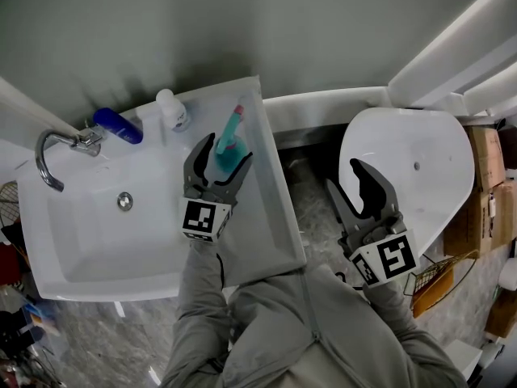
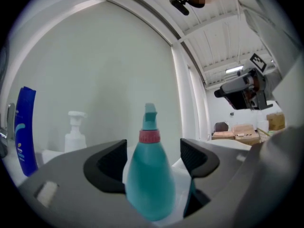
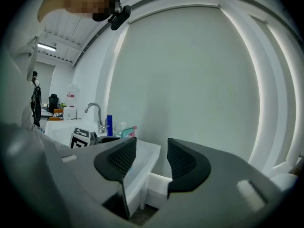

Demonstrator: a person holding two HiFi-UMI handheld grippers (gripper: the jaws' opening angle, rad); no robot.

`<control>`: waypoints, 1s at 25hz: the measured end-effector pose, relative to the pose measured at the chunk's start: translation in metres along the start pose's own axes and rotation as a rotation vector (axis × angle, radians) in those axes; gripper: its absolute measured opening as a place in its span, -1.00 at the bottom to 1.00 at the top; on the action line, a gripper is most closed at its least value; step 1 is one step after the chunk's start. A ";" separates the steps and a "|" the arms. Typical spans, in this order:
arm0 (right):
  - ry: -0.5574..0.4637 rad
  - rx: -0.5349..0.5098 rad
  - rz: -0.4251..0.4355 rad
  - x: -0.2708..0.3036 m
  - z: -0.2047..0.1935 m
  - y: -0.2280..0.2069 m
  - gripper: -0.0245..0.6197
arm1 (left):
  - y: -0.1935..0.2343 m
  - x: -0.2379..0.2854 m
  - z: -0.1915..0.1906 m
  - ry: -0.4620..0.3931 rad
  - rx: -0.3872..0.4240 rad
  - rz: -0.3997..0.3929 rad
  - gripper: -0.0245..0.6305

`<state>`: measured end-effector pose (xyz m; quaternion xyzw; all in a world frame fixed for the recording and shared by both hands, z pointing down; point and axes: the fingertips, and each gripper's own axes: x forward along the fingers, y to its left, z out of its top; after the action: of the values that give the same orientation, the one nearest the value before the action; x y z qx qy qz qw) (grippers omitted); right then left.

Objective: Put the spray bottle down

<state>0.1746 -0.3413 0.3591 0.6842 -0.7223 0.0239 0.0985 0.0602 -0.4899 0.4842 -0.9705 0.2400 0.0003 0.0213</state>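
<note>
Well, the teal spray bottle [image 2: 149,175] stands upright on the right rim of the sink [image 1: 273,196], between the left gripper's [image 1: 226,150] spread jaws (a gap shows at each pad). On the back ledge are a white pump bottle [image 1: 172,107], a blue bottle [image 1: 118,125] and the faucet [image 1: 50,156]. The right gripper [image 1: 346,178], jaws apart and empty, hangs beside the sink.

My left gripper [image 1: 226,149] reaches forward on a stretched left arm [image 1: 198,297] in a grey sleeve. Its jaws are apart, the spray bottle [image 2: 149,184] upright between them with a gap at the right jaw. My right gripper [image 1: 343,176] is held off to the right, jaws apart, nothing between them.
</note>
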 end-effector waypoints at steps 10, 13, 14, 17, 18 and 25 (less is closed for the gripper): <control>-0.048 0.035 0.060 -0.004 0.006 0.008 -0.30 | -0.011 -0.037 0.045 -0.005 0.084 0.051 0.26; -0.057 0.038 0.081 -0.005 0.007 0.010 -0.30 | -0.015 -0.051 0.054 0.021 0.065 0.087 0.26; -0.061 0.039 0.088 -0.005 0.007 0.011 -0.30 | -0.016 -0.055 0.056 0.026 0.060 0.099 0.26; -0.070 0.042 0.107 -0.008 0.007 0.012 -0.30 | -0.019 -0.070 0.063 0.023 0.055 0.137 0.26; -0.072 0.044 0.112 -0.009 0.008 0.012 -0.30 | -0.021 -0.075 0.066 0.021 0.057 0.150 0.26; -0.093 0.059 0.156 -0.012 0.009 0.016 -0.30 | -0.036 -0.104 0.088 0.024 0.066 0.226 0.26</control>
<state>0.1581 -0.3296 0.3499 0.6289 -0.7761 0.0210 0.0425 -0.0142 -0.4057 0.3993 -0.9361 0.3478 -0.0168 0.0502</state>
